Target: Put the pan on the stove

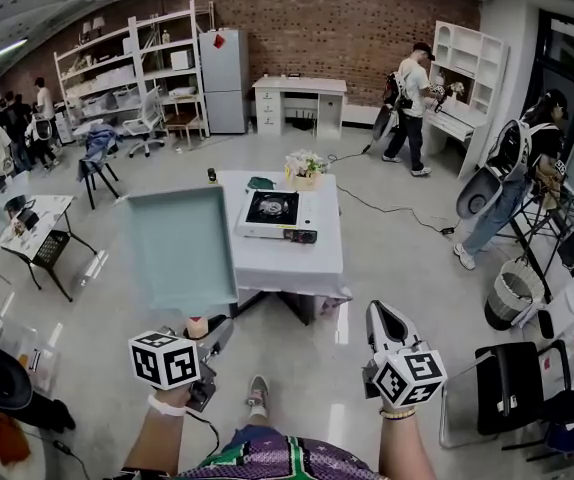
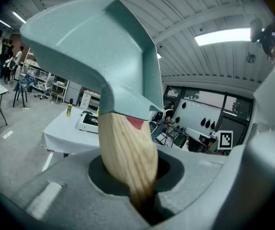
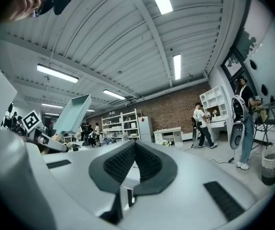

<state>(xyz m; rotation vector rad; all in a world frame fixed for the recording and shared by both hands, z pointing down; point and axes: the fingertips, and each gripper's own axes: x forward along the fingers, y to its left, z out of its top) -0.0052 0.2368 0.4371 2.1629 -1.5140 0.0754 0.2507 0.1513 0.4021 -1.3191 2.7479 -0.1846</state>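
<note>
Left gripper clamps round wooden handle of square teal pan; right gripper closed, ribbed pads together, empty.

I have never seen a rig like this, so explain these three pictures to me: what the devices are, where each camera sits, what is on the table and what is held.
There is no robot here. A person holds a hand-held gripper in each hand. The head view comes from a camera on the person's head, looking steeply down. The other two views come from a camera riding on each gripper, looking along its jaws. The left gripper is clamped on the wooden handle of a pale teal rectangular pan, which is held up in the air, short of the table. The right gripper is shut with nothing in it. On the white-covered table stand a portable gas stove and some flowers.
</note>
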